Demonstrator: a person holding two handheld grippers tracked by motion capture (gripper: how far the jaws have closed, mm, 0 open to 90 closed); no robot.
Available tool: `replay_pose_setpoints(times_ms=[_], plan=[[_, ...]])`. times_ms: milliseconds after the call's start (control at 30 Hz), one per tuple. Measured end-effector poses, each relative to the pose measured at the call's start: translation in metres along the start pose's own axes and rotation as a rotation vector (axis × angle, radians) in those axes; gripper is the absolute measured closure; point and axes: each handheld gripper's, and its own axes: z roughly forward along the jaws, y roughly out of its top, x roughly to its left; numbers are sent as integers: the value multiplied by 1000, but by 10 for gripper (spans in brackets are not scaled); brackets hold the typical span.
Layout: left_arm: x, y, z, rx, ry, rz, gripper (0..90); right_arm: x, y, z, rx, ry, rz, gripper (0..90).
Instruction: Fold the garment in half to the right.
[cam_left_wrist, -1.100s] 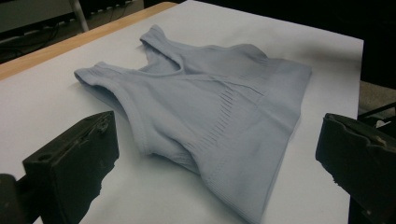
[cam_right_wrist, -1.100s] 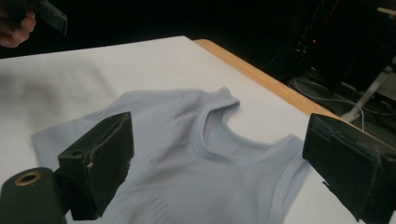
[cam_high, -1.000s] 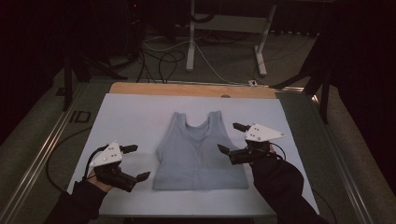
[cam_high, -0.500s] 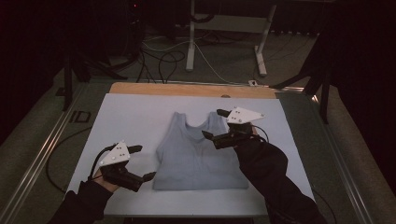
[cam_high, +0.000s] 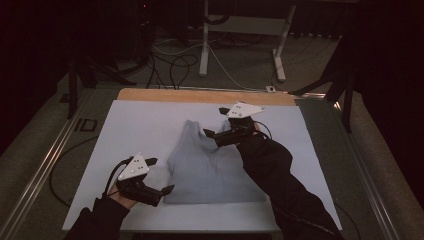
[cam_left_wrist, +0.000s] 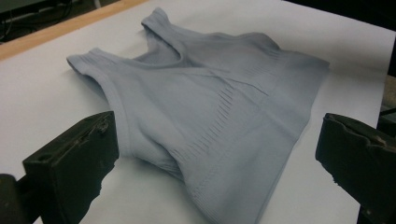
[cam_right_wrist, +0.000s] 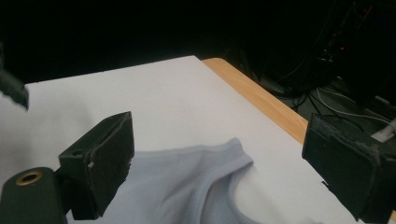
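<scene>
Your right gripper (cam_high: 214, 122) hung, jaws apart, over the vest's (cam_high: 212, 162) shoulder strap; your left gripper (cam_high: 160, 175), likewise apart, flanked its hem corner.

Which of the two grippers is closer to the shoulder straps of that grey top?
The right gripper: it hovers open at the grey top's right strap. The left gripper sits open by the bottom hem corner.
</scene>
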Motion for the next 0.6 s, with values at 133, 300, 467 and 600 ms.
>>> replay_pose_setpoints(times_ms=[133, 300, 467, 600], plan=[[-4, -3, 7, -1, 21, -4, 6, -2, 2, 10, 2, -3, 10, 92], [-8, -6, 17, 16, 55, -5, 6, -4, 4, 29, 14, 0, 23, 92], [-12, -11, 24, 46, 111, -24, 6, -6, 3, 53, 48, 5, 35, 92], [-14, -17, 28, 63, 143, -46, 6, -6, 1, 65, 57, 8, 47, 92]])
